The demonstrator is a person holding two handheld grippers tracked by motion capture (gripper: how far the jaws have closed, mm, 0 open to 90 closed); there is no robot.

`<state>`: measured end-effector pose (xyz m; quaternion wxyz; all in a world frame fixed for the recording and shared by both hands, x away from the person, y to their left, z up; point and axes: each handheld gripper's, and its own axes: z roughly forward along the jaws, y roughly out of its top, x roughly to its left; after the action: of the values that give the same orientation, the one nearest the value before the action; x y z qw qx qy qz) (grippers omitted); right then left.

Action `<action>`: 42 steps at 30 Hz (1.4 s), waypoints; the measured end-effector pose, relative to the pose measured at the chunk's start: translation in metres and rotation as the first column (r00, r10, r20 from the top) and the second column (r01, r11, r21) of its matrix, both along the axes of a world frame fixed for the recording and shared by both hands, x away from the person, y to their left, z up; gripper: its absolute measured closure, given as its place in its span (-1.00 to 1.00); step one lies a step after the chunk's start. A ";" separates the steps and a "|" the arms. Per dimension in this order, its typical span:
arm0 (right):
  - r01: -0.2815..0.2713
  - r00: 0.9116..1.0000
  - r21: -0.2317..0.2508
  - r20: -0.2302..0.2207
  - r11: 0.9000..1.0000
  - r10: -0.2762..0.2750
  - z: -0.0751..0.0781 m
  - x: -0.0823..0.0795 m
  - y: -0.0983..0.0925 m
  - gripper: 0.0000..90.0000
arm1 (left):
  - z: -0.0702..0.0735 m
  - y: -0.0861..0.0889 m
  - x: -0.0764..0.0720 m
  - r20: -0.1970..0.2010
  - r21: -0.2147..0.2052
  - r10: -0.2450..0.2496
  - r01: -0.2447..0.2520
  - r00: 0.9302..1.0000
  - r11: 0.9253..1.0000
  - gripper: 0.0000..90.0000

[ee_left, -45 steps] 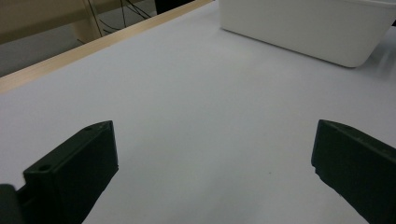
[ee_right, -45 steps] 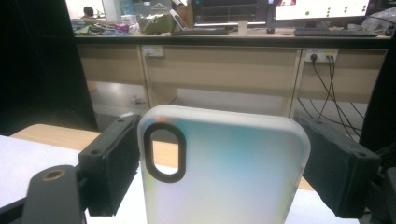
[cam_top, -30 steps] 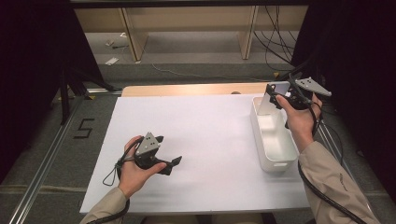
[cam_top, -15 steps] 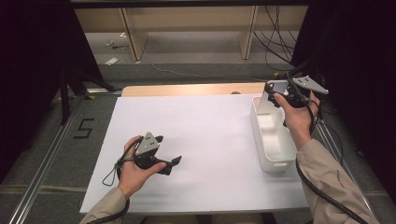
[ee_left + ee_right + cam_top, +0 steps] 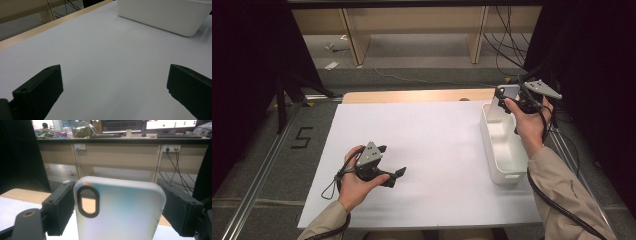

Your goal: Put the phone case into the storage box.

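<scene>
Right tongs [image 5: 507,100]: clamped on a phone case [image 5: 120,212], held above the white bin [image 5: 499,172].
Left tongs [image 5: 393,161]: spread wide, nothing held, rested on the desk [image 5: 437,145].
Obstructions: bare desk between tongs and bin.

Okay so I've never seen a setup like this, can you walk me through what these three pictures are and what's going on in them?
A person sits at a white table with a hand-held two-jaw gripper in each hand. One picture looks down from above; the other two come from cameras riding on the grippers, looking along their black jaws. The left gripper rests low over the table, jaws open and empty. The right gripper is shut on a translucent phone case and holds it above the far end of a white bin at the table's right side. From above, the bin looks empty.
</scene>
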<state>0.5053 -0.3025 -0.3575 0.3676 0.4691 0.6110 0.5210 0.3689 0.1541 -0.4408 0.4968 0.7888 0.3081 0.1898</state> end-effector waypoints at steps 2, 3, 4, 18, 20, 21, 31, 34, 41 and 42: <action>0.004 1.000 0.004 0.005 1.000 -0.004 0.001 0.001 0.000 -0.59 | 0.000 0.000 0.000 -0.001 0.000 0.000 0.000 1.000 1.000 -1.00; 0.005 1.000 0.006 0.005 1.000 -0.005 0.001 0.002 0.000 -0.59 | 0.000 0.000 0.000 -0.001 0.000 0.000 0.000 1.000 1.000 -1.00; 0.008 1.000 0.004 0.004 1.000 -0.008 0.002 0.002 0.000 -0.59 | 0.000 0.000 0.000 -0.001 0.000 0.000 0.000 1.000 1.000 -1.00; 0.015 1.000 0.009 0.007 1.000 -0.015 0.003 0.009 0.002 -0.59 | 0.000 0.000 0.000 0.001 -0.003 0.000 0.000 1.000 1.000 -1.00; 0.015 1.000 0.006 0.005 1.000 -0.015 0.004 0.010 0.002 -0.59 | 0.000 0.000 0.000 0.001 -0.003 0.000 0.000 1.000 1.000 -1.00; 0.015 1.000 0.003 0.004 1.000 -0.016 0.004 0.010 0.002 -0.59 | 0.000 0.000 0.000 0.001 -0.002 0.000 0.000 1.000 1.000 -1.00; 0.028 0.999 0.001 -0.020 1.000 -0.028 -0.002 0.017 0.001 -0.59 | 0.001 0.000 0.000 0.000 -0.005 -0.002 0.002 1.000 1.000 -1.00; 0.029 0.999 0.000 -0.022 1.000 -0.029 -0.004 0.019 0.001 -0.59 | 0.000 0.000 0.000 -0.001 -0.005 -0.002 0.002 1.000 1.000 -1.00; 0.038 0.999 -0.009 -0.036 0.999 -0.038 -0.008 0.023 0.000 -0.59 | 0.000 0.000 0.000 0.000 -0.005 -0.003 0.003 1.000 1.000 -1.00; 0.038 0.999 -0.009 -0.038 0.999 -0.038 -0.008 0.024 -0.001 -0.59 | 0.000 0.000 0.000 -0.001 -0.005 -0.003 0.003 1.000 1.000 -1.00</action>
<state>0.5290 -0.3030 -0.3656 0.3675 0.4891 0.6110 0.5024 0.3693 0.1541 -0.4406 0.4989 0.7882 0.3074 0.1880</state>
